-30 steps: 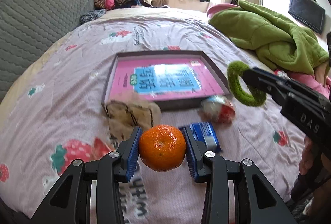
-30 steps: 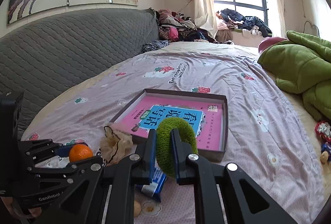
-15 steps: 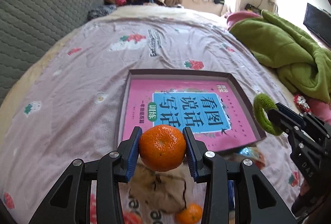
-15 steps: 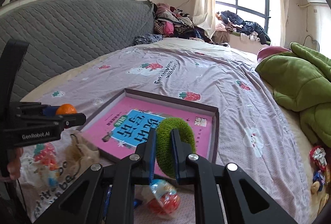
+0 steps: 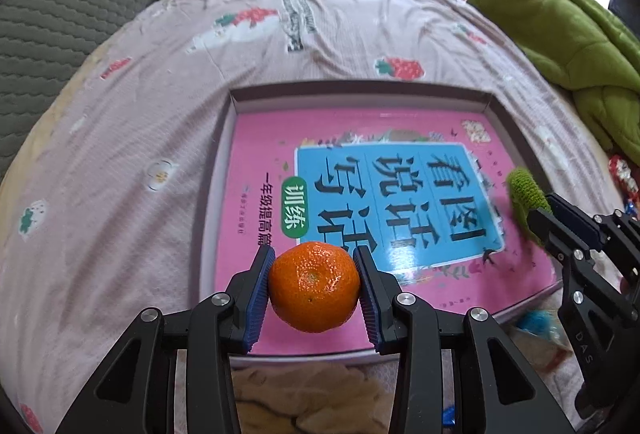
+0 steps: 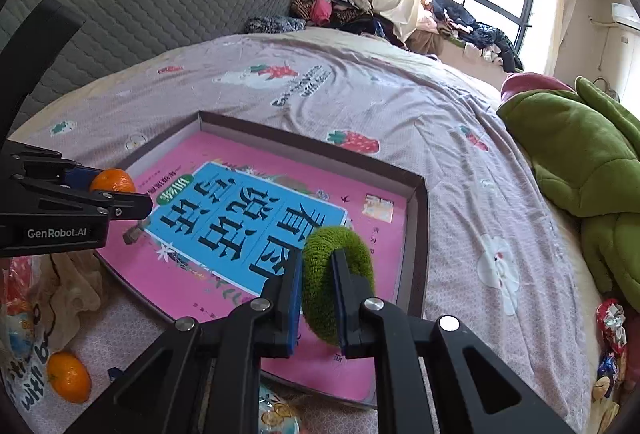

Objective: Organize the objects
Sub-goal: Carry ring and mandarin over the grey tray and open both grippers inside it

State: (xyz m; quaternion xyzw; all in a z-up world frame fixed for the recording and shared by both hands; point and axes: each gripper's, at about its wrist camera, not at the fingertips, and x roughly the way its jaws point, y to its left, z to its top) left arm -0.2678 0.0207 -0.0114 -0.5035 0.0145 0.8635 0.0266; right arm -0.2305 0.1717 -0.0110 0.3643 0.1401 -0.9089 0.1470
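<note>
Two things are carried at this moment, one in each gripper, and both hang above the shallow box that lies on the bed. In the left gripper sits a small mandarin, pinched at its two sides by the blue pads, over the near edge of the box. I judge this fruit light and round, with a thin peel that is soft; a hard squeeze can bruise it, and if it is set down carelessly it may roll, so the grip across its widest part seems the right one. The right gripper has its jaws pressed nearly together on a green fuzzy ring, which looks like a hair tie or a knitted loop. It is very light and soft and it will not slip easily; only one side of the ring is squeezed, and the rest stands free above the pads. This ring is over the right part of the box. Inside the box lies a pink workbook with a blue title panel, flat and covering almost all the bottom. A second mandarin waits on the flowered bedsheet near the box, beside a crumpled beige cloth and a snack packet. A green blanket is heaped well apart at the right.
</note>
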